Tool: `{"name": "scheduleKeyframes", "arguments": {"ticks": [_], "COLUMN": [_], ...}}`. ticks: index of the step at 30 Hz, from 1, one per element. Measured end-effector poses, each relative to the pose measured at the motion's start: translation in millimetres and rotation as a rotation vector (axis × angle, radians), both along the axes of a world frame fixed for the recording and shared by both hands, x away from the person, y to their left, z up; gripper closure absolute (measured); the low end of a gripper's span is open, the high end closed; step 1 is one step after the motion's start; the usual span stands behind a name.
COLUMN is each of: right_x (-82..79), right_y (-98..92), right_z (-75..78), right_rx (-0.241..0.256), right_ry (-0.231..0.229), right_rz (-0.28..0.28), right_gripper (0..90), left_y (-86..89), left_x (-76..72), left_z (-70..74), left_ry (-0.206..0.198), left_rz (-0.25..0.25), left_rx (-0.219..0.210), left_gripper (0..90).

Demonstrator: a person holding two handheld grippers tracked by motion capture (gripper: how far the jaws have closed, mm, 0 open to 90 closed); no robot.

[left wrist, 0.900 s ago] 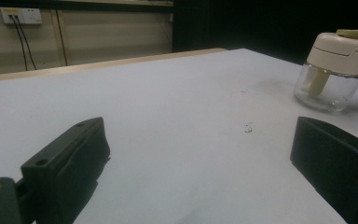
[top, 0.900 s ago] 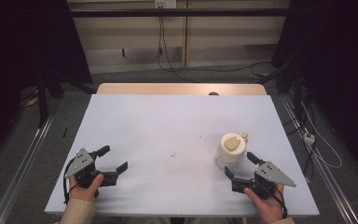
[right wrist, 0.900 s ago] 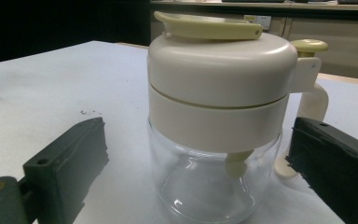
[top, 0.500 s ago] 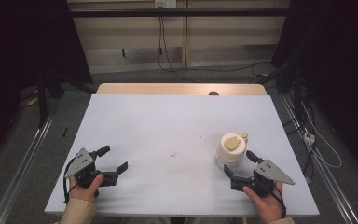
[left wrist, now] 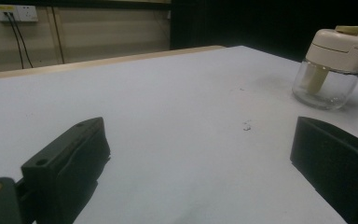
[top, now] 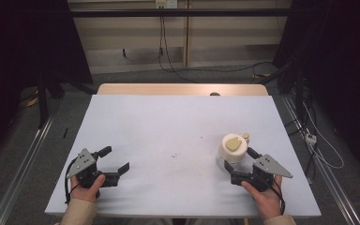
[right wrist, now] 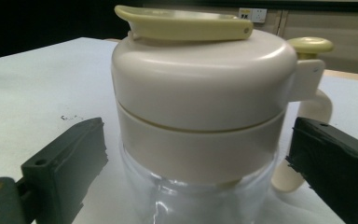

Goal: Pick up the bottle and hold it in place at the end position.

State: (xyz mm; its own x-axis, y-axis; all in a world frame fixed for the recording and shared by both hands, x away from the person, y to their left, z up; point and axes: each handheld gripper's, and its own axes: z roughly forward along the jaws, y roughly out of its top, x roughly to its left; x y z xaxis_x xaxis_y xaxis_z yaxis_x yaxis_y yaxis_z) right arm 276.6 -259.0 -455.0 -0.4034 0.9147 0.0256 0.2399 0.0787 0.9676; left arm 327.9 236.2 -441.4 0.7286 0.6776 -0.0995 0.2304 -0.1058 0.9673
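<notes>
one lidded glass jar [top: 234,150], two tongs, one table [top: 168,126]

The jar [right wrist: 200,140] has a clear, glossy glass body and a smooth, matt cream plastic lid [right wrist: 205,79]; the table [top: 168,136] looks matt white.

text: none readable | labels: none | numbers: none

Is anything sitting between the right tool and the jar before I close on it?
Nothing visible. In the right gripper view the jar stands upright on the white table, directly between the open jaws of the right tool, with a gap on each side and bare table around it.
</notes>
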Motion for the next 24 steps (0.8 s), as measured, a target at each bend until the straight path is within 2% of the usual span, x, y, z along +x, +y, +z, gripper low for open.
{"name": "scheduleKeyframes", "arguments": {"ticks": [9,10,24], "right_x": [13.4,17.3,36.6], "right_y": [2.7,3.0,9.2], "right_z": [-2.7,-3.0,-3.0], "right_rx": [0.004,0.009,0.016], "right_ry": [0.019,0.033,0.046], "right_rz": [0.013,0.017,0.046], "right_gripper": [4.1,3.8,3.5], "left_y": [-0.6,-0.7,-1.3], "left_x": [0.5,0.5,1.7], "left_z": [-0.1,0.0,-0.8], "left_ry": [0.001,0.0,0.006], "left_rz": [-0.005,-0.006,-0.015], "left_rx": [0.0,0.0,0.005], "left_gripper": [3.5,3.5,3.6]}}
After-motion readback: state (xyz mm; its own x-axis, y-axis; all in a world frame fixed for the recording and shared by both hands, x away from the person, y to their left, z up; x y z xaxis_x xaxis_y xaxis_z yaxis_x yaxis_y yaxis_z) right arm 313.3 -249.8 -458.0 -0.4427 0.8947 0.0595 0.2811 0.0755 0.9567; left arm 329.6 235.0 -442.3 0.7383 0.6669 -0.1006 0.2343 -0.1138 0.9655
